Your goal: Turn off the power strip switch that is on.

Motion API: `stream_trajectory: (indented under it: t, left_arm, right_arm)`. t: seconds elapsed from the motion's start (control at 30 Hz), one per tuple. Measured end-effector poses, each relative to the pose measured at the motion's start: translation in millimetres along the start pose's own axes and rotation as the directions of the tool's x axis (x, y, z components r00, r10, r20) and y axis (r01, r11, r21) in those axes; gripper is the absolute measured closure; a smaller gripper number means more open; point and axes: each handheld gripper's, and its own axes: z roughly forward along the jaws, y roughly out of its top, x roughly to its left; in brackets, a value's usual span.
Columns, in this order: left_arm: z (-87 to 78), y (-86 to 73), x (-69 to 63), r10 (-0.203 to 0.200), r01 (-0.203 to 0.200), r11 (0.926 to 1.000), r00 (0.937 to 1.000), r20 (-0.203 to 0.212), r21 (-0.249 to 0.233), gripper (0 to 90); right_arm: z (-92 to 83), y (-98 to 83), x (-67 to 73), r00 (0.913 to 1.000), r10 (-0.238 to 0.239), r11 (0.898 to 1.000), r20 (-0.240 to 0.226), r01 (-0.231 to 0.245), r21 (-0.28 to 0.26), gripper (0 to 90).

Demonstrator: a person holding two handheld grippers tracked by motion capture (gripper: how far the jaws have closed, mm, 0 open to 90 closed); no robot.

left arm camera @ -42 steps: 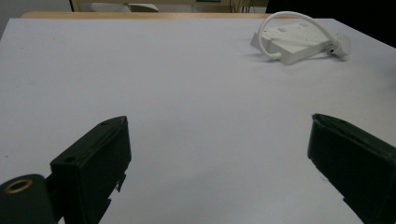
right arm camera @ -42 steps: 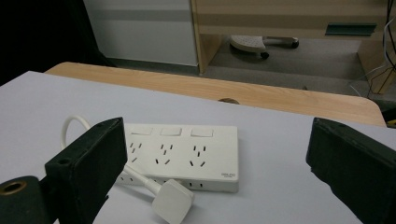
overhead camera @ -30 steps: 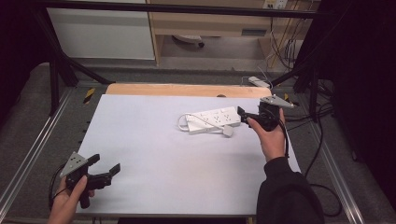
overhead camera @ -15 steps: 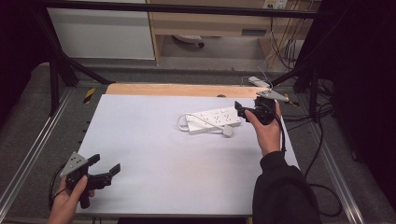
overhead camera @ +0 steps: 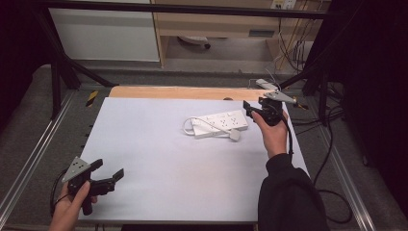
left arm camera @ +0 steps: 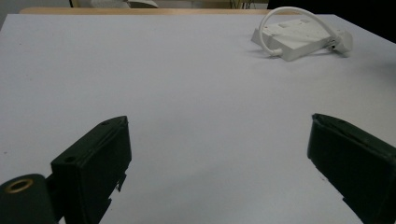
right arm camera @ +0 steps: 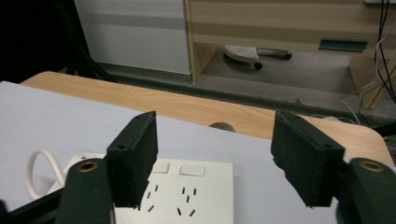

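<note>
flat white rectangular power strip (overhead camera: 220,124), looped cord (overhead camera: 186,126)

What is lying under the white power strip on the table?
The power strip lies flat on the white table sheet; its looped cable and plug rest beside it. Anything directly beneath the strip is covered.

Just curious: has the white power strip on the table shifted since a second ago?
No. The power strip lies at the same spot and angle below the wooden edge of the table; the right tongs hover by its end.
</note>
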Motion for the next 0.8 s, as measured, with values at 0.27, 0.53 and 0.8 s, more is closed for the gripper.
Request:
stream_trajectory:
  t: [0.27, 0.53, 0.8]
  left_arm:
    - [0.2, 0.0, 0.0, 0.004, -0.004, 1.0000, 1.0000, -0.002, 0.001, 6.1]
    - [0.1, -0.2, -0.3, 0.008, -0.008, 1.0000, 1.0000, 0.000, 0.001, 6.1]
    - [0.2, -0.2, -0.5, 0.007, -0.007, 1.0000, 1.0000, 0.002, 0.003, 6.1]
  right_arm:
    - [5.4, 3.6, 2.0, 0.9992, -0.014, 1.000, -0.036, 0.014, -0.026, 51.4]
    - [17.3, 4.5, 6.1, 0.9986, -0.033, 0.999, -0.042, 0.031, -0.039, 64.8]
    - [29.6, 1.3, 5.0, 0.9985, -0.042, 0.998, -0.034, 0.040, -0.041, 74.9]
